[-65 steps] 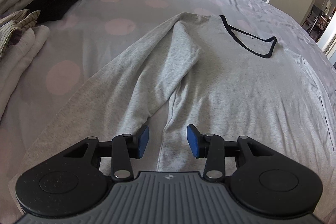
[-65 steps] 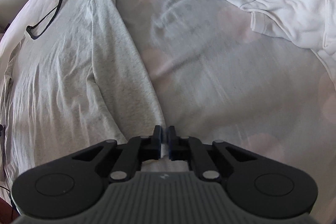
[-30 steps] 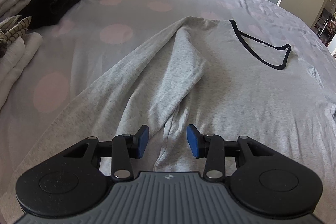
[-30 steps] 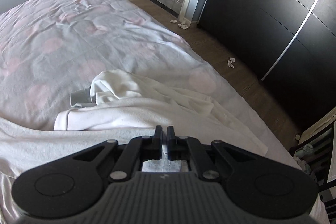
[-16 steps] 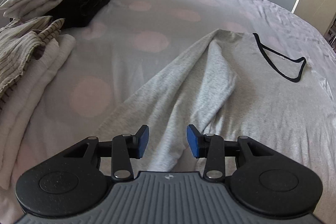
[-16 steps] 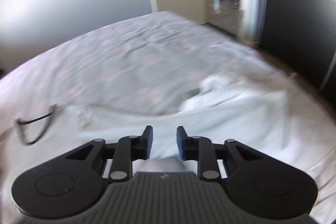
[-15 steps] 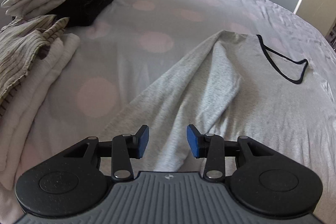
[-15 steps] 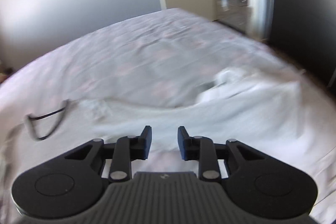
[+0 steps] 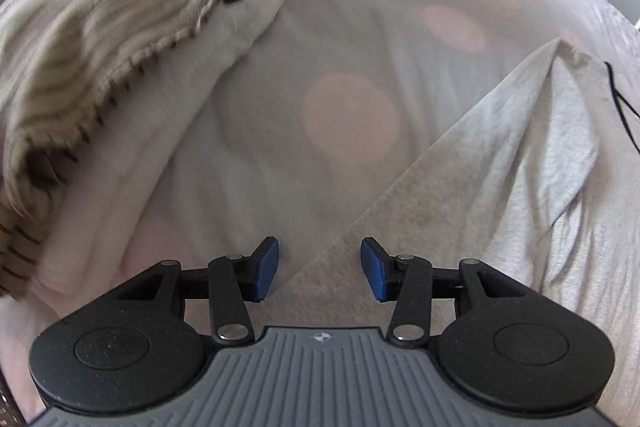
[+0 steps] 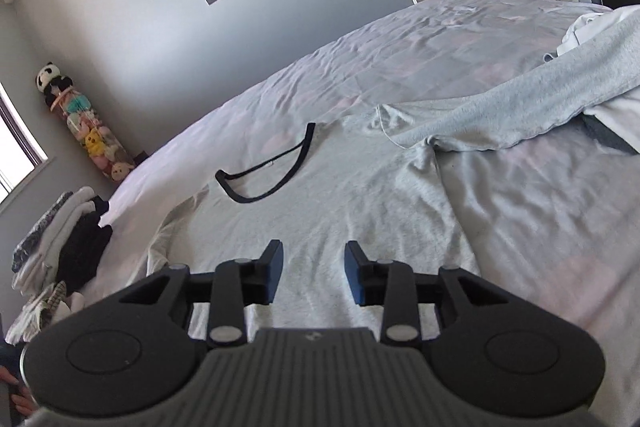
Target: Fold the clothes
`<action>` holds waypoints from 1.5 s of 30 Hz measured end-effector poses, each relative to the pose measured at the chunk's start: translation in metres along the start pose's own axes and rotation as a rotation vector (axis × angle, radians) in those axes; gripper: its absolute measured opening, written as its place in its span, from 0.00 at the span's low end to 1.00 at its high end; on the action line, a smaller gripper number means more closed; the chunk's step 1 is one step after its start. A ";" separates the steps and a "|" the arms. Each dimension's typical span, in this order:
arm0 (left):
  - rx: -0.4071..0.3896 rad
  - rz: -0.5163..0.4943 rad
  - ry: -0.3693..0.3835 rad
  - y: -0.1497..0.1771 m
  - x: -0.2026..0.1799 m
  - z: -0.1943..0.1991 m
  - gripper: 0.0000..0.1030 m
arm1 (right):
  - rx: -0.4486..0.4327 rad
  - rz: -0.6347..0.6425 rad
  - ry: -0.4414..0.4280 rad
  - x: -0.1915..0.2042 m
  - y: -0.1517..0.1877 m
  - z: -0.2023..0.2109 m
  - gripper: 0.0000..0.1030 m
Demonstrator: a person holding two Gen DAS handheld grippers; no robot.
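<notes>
Left wrist view: the left gripper (image 9: 319, 269) has travelled toward the left side of the bed (image 9: 352, 39), so the folded stacks (image 9: 100, 39), a second ago far off at the bed's left edge, now fill the upper left, blurred by motion. Its jaws are opening; the blue fingers (image 9: 266, 269) stand well apart with nothing gripped, and the slanting edge of the grey long-sleeved shirt (image 9: 500, 187) runs beneath the gap. The shirt's left sleeve remains folded over the body. Judgement: this hand is lining up on the shirt's left edge for the next fold.

Right wrist view: the right gripper (image 10: 314, 277), pinched shut a second ago and facing the white garment (image 10: 600, 23), has swung round over the shirt body (image 10: 360, 207). Its jaws are opening and empty, so whatever cloth they held is released. The right sleeve (image 10: 520, 107) lies stretched toward the bed's right side, across the white garment; it is not yet folded in.

Hidden or unclear: the shirt's hem lies behind both gripper bodies; the black-trimmed neckline (image 10: 264, 171) is cut off at the left view's right border; whether either finger touches cloth cannot be told.
</notes>
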State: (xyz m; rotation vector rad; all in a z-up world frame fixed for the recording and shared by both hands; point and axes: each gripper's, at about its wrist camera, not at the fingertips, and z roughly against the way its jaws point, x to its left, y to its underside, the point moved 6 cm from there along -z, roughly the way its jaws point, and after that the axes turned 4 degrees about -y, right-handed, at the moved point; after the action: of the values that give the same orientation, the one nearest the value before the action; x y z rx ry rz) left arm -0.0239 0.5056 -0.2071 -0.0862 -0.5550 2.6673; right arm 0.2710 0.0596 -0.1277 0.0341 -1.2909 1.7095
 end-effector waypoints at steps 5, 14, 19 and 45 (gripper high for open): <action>-0.016 -0.042 0.034 0.009 -0.017 0.003 0.41 | 0.011 -0.039 -0.010 -0.008 0.002 -0.003 0.39; -0.210 -0.020 -0.007 -0.009 -0.012 0.026 0.05 | 0.064 0.024 0.025 -0.001 0.011 -0.015 0.39; -0.395 0.078 -0.058 -0.039 0.012 0.052 0.05 | 0.073 0.017 0.044 -0.005 0.012 -0.015 0.39; -0.681 -0.073 -0.315 -0.124 -0.007 0.024 0.54 | 0.174 -0.046 0.149 -0.029 0.025 -0.056 0.39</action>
State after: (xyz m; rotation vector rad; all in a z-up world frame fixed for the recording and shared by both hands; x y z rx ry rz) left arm 0.0269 0.5976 -0.1359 0.1602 -1.5114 2.3147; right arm 0.2966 0.0829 -0.1860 0.0371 -1.0226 1.7467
